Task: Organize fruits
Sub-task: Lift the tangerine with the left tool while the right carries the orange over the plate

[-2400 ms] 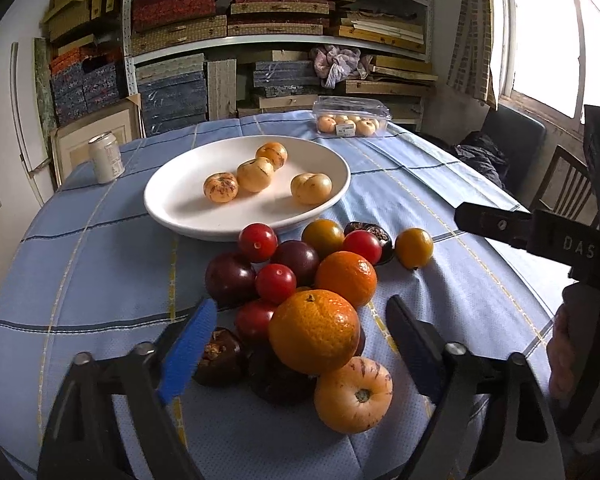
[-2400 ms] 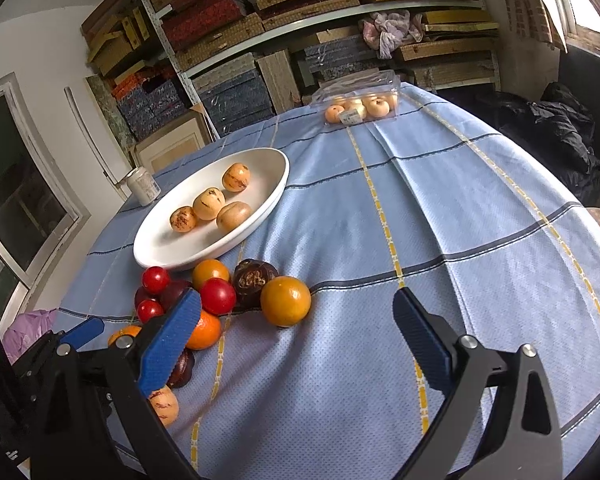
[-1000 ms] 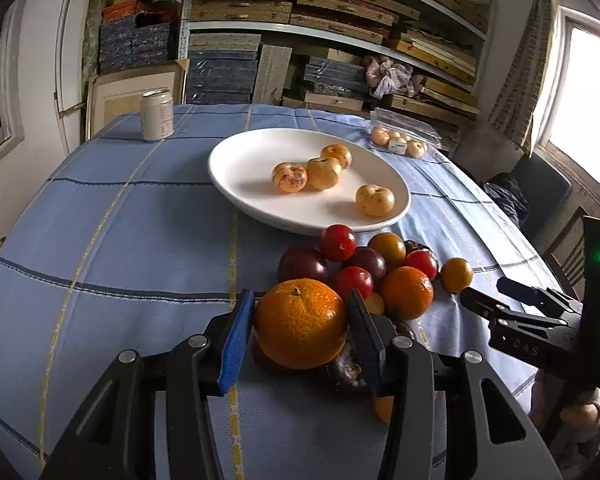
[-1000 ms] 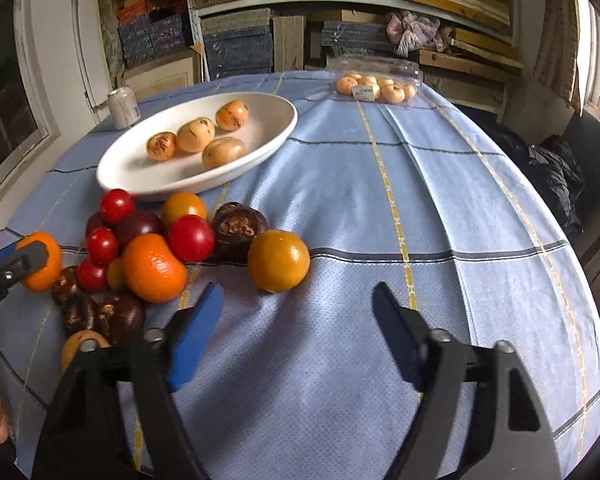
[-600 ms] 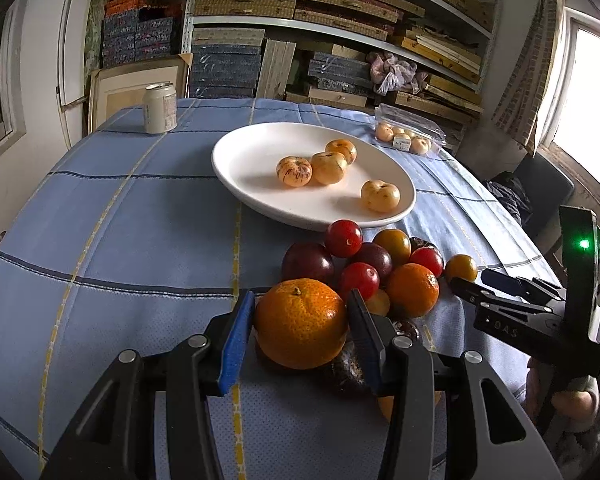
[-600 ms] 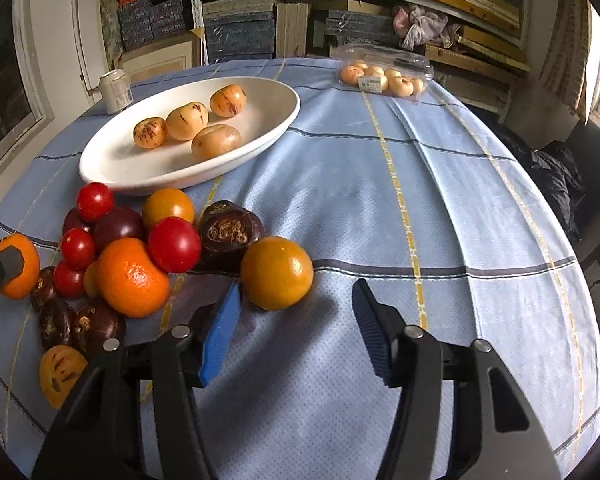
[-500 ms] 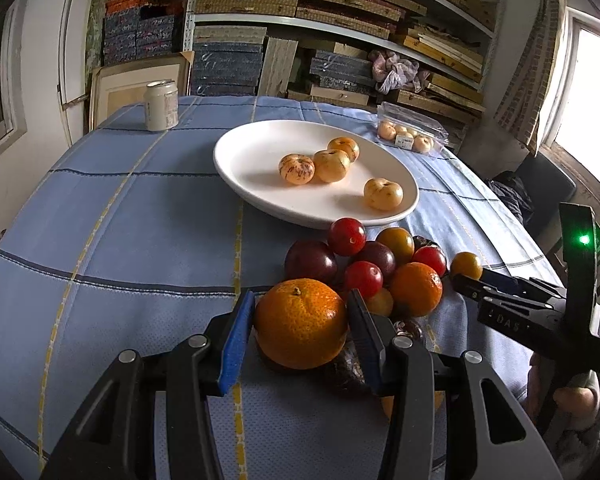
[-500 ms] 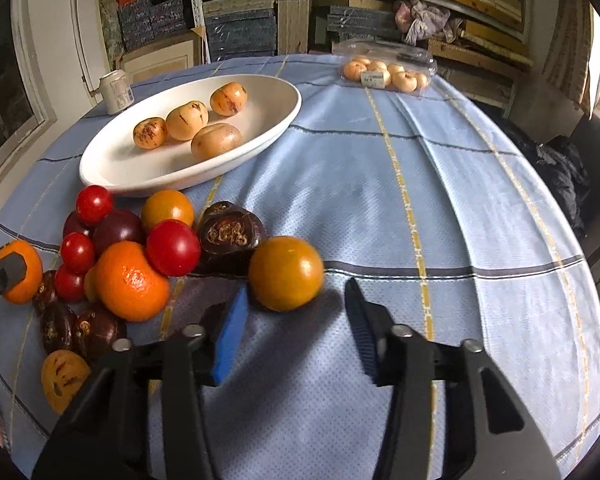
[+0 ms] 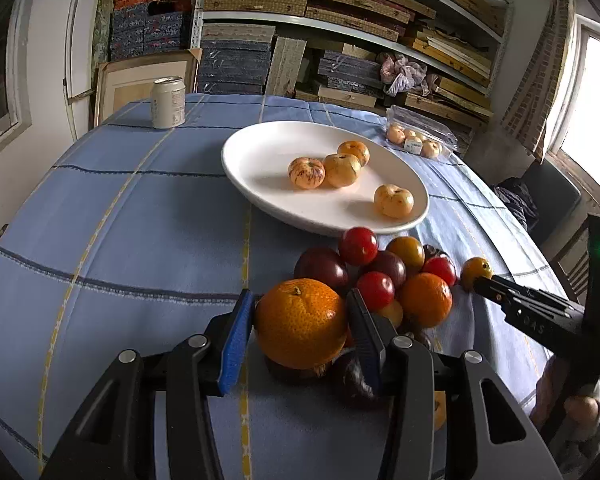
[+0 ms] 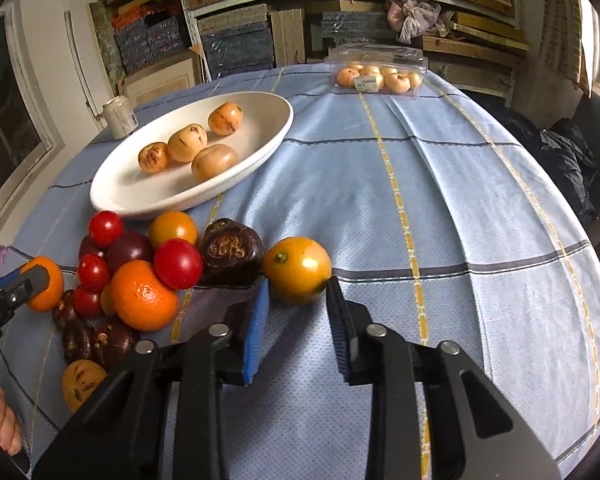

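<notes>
My left gripper (image 9: 300,300) is shut on a large orange (image 9: 300,324), held just above dark fruits at the near edge of the pile. The pile (image 9: 380,268) of red tomatoes, dark plums and oranges lies in front of a white plate (image 9: 260,160) that holds several pale striped fruits. In the right wrist view, my right gripper (image 10: 297,284) has its pads against both sides of a yellow-orange fruit (image 10: 298,268) that rests on the cloth at the pile's right end. The left gripper (image 10: 32,276) with its orange shows at the far left.
A drink can (image 9: 168,102) stands at the table's far left. A clear plastic box (image 10: 380,70) of pale fruits sits at the far edge. Blue checked cloth (image 10: 460,200) stretches right of the pile. Shelves with boxes stand behind, and a dark chair (image 9: 556,196) is at the right.
The right gripper moved in on the yellow-orange fruit and its jaws closed from wide apart onto it. The left gripper kept its hold on the large orange and stayed put.
</notes>
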